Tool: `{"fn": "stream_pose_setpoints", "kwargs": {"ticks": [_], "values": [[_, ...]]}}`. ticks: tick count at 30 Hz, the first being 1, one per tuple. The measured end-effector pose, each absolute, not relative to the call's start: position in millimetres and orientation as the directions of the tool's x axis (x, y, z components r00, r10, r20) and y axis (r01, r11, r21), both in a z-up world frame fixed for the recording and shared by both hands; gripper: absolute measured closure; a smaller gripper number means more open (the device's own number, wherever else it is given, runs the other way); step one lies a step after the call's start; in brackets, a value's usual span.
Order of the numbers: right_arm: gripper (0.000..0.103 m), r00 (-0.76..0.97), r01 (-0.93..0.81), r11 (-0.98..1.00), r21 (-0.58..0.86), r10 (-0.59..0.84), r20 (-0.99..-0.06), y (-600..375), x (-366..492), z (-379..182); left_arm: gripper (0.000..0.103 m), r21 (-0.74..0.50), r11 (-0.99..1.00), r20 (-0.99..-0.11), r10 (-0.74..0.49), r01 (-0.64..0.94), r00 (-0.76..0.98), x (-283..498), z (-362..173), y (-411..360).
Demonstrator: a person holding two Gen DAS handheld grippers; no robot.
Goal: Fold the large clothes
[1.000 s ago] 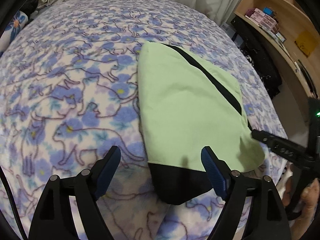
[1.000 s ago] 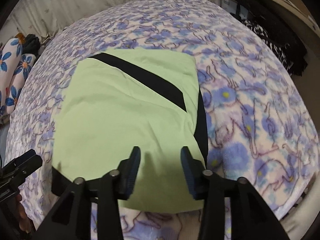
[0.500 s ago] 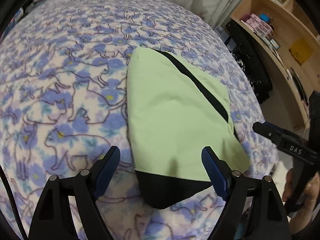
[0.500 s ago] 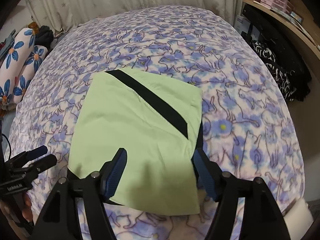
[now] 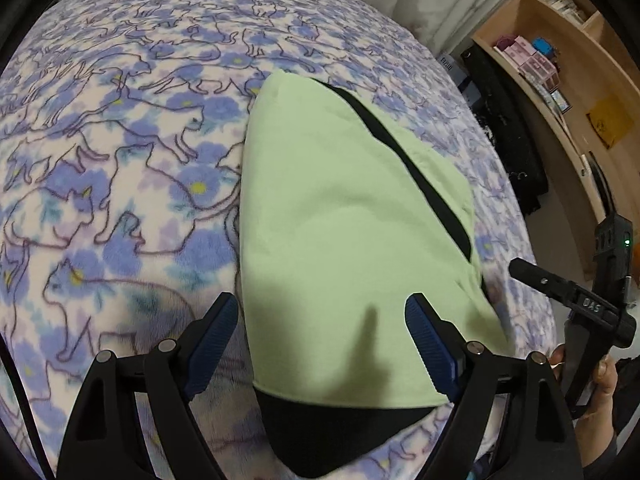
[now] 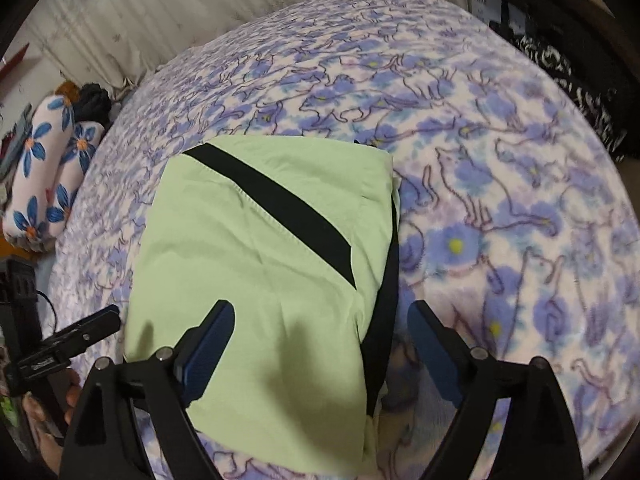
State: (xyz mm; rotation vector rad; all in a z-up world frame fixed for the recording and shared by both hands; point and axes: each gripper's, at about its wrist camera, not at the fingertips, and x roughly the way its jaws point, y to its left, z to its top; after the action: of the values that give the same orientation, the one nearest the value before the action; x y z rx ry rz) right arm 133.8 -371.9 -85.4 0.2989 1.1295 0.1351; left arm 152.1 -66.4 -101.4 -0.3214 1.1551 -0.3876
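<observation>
garment [image 5: 352, 240] flat on blanket [image 5: 120, 160], beneath both gaping tongs [image 5: 322, 320], untouched

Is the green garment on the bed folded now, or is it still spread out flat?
Folded. The green garment lies as a compact rectangle on the cat-print blanket, with layered edges at its right side and a black stripe crossing it.

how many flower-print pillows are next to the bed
2, as far as the right wrist view shows: one flower-print pillow lies at the far left edge and the second pillow sits right beside it, against the blanket. More may lie out of frame.
</observation>
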Motion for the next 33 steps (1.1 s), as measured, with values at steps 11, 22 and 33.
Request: {"fn": "stream_pose_setpoints", "kwargs": {"ticks": [11, 22, 33], "values": [[0.01, 0.346, 0.024, 0.943, 0.333, 0.305, -0.887, -378.8, 149.9, -126.7, 0.017, -0.472, 0.875, -0.822, -0.482, 0.108, 0.303, 175.7, -137.4, -71.8], [0.009, 0.294, 0.011, 0.885, 0.466, 0.443, -0.847, -381.0, 163.6, -161.5, 0.009, -0.518, 0.849, -0.796, -0.523, 0.103, 0.306, 189.7, -154.1, -72.8], [0.011, 0.283, -0.059, 0.837, 0.543, 0.536, -0.795, -365.2, 190.6, -170.6, 0.004, -0.504, 0.85, -0.804, -0.527, 0.156, 0.275, 203.3, -158.2, -95.0]]}}
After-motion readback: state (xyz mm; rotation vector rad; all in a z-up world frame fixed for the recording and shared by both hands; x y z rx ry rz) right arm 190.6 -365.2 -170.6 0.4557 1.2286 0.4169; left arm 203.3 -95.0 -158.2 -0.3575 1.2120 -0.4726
